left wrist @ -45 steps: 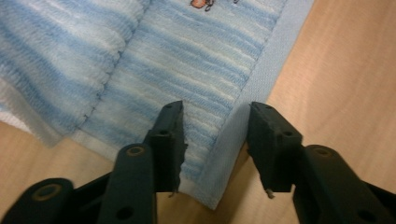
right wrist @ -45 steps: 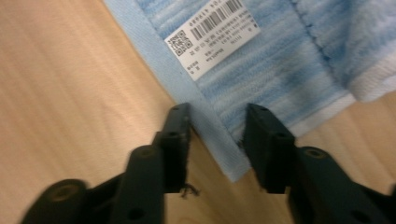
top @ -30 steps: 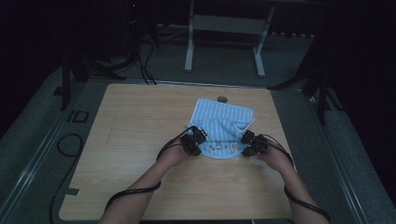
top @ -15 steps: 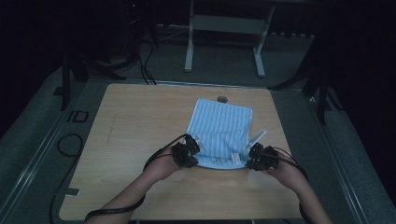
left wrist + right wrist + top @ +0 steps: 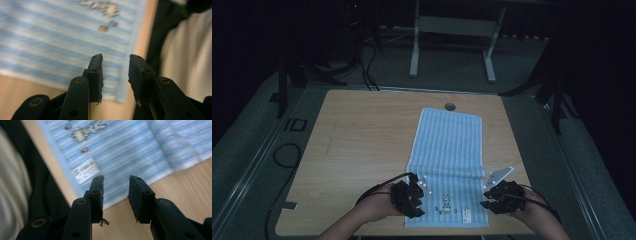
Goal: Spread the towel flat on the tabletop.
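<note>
Left gripper and right gripper sit at the towel's two near corners; jaws of both have just been opening, now parted, nothing pinched between them; cloth lies beyond the pads in both gripper views. Towel spread flat on the table, long axis running away toward the far grommet. Judged light, limp, non-slip terry; best pinched at corners or hem, edge-on.

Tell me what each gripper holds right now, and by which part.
Nothing. Both the left gripper and right gripper have just opened, empty, over the striped towel's near corners.
</note>
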The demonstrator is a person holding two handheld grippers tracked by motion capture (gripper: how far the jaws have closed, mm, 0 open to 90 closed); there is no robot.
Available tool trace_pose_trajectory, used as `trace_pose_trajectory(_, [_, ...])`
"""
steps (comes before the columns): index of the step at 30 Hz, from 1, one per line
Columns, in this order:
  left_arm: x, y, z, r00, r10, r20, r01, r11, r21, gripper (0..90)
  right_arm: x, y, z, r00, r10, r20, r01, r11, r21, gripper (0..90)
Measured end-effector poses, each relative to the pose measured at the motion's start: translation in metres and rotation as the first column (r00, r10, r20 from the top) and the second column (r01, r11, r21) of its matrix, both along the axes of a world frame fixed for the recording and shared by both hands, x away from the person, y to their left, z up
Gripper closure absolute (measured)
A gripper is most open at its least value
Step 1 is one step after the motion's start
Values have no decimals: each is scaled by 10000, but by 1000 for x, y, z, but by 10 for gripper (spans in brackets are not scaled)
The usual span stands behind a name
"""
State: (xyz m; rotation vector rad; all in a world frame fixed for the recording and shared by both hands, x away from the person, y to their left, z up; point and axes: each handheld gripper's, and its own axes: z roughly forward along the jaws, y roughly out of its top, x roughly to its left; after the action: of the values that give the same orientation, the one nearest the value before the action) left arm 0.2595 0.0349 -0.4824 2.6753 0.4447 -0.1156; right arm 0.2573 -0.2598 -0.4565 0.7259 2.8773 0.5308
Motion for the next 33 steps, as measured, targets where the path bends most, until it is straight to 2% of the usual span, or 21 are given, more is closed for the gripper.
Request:
trace_pose_trajectory(1, [0, 0, 0, 10000, 0, 0, 0, 10000, 0, 636, 0, 0, 0, 10000, 0, 0, 0, 10000, 0, 637])
trace_pose_trajectory(2, [5, 1, -5, 9997, 154, 192, -153, 9999, -33, 636, 2, 0, -2, 10000, -30, 16, 30, 10000, -5, 638])
trace_pose_trajectory(3, [7, 2, -7, 9996, 248, 165, -247, 9997, -61, 636, 6, 2, -7, 10000, -24, -61, 24, 10000, 51, 658])
trace_pose_trajectory(4, [15, 2, -15, 9989, 434, 177, -433, 9990, -58, 651, 10, 6, -16, 9999, -14, -131, 15, 10000, 19, 718])
trace_pose_trajectory(5, [15, 2, -15, 9989, 434, 177, -433, 9990, -58, 652, 10, 6, -16, 9999, -14, -131, 15, 10000, 19, 718])
trace_pose_trajectory(6, [22, 2, -22, 9986, 534, -31, -534, 9983, -218, 673, 13, 11, -28, 9995, 71, -306, -75, 9999, -130, 780])
trace_pose_trajectory(7, [22, 2, -22, 9986, 534, -31, -534, 9983, -218, 679, 13, 11, -28, 9995, 71, -306, -75, 9999, -130, 780])
trace_pose_trajectory(8, [27, 1, -28, 9978, 654, -131, -656, 9977, -168, 679, 16, 17, -41, 9984, 138, -555, -161, 9990, -416, 812])
trace_pose_trajectory(9, [27, 1, -28, 9978, 654, -131, -656, 9977, -168, 679, 16, 17, -41, 9984, 138, -555, -161, 9990, -416, 812])
trace_pose_trajectory(10, [28, -2, -32, 9977, 668, -126, -668, 9978, 4, 684, 18, 21, -51, 9975, 168, -689, -215, 9974, -684, 825])
trace_pose_trajectory(11, [28, -2, -32, 9977, 668, -126, -668, 9978, 4, 691, 18, 21, -51, 9975, 168, -689, -215, 9974, -684, 825])
trace_pose_trajectory(12, [26, -4, -36, 9983, 480, -333, -477, 9988, 91, 691, 17, 23, -57, 9962, 344, -805, -411, 9957, -828, 827])
trace_pose_trajectory(13, [26, -4, -36, 9983, 480, -333, -477, 9988, 91, 691, 17, 23, -57, 9962, 344, -805, -411, 9957, -828, 827])
trace_pose_trajectory(14, [22, -6, -41, 9989, 331, -344, -321, 9990, 298, 691, 16, 23, -59, 9948, 411, -927, -494, 9948, -886, 826])
trace_pose_trajectory(15, [20, -6, -42, 9990, 284, -346, -276, 9994, 229, 692, 12, 23, -62, 9945, 539, -894, -620, 9939, -907, 825])
trace_pose_trajectory(16, [18, -7, -43, 9983, 276, -517, -267, 9995, 174, 696, 11, 22, -62, 9941, 516, -951, -598, 9945, -857, 826])
trace_pose_trajectory(19, [11, -9, -43, 9984, 132, -544, -121, 9997, 200, 696, 1, 18, -62, 9940, 488, -981, -561, 9958, -723, 825])
trace_pose_trajectory(23, [-1, -16, -43, 9969, -307, -722, 324, 9992, 222, 695, -11, 12, -62, 9934, 467, -1045, -535, 9966, -631, 824])
trace_pose_trajectory(29, [-13, -28, -43, 9940, -762, -781, 774, 9969, 129, 695, -24, 6, -61, 9908, 535, -1244, -643, 9944, -844, 823])
trace_pose_trajectory(33, [-18, -32, -42, 9916, -911, -914, 922, 9957, 80, 691, -31, 3, -61, 9853, 866, -1475, -1006, 9908, -902, 803])
